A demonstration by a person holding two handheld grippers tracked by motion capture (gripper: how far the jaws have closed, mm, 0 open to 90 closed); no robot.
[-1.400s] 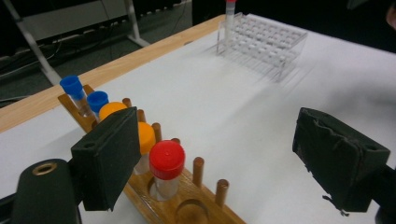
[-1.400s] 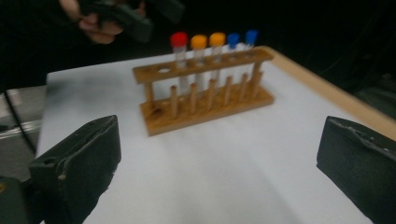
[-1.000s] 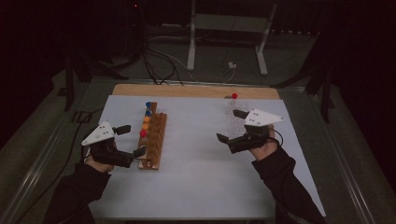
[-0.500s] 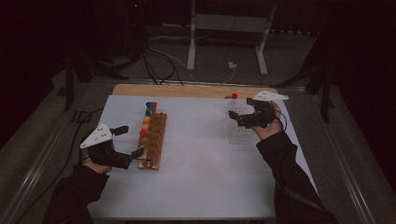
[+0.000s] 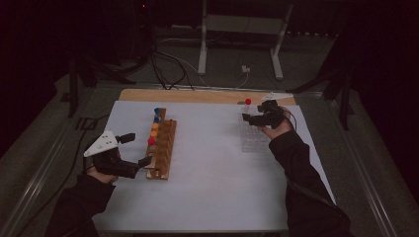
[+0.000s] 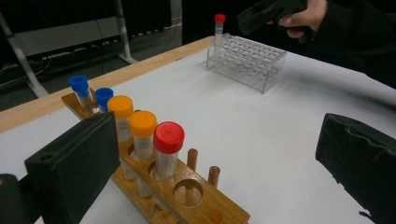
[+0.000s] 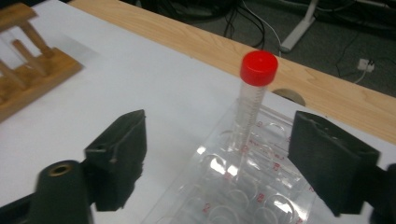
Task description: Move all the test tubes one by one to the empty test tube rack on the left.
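- The room was dark around the white table [image 5: 207,187], with cables and a stand beyond its wooden far edge.
- Our right gripper [image 7: 219,168] had just been narrowing its jaws; they stood apart on either side of the red-capped tube [image 7: 254,100], pads not yet pressing.
- That tube stood upright in a far corner hole of the clear rack [image 5: 254,140].
- Our left gripper [image 6: 215,158] hung wide open beside the wooden rack [image 6: 187,200].
- We judged it best to centre the tube, close gently below the cap, then lift straight up.
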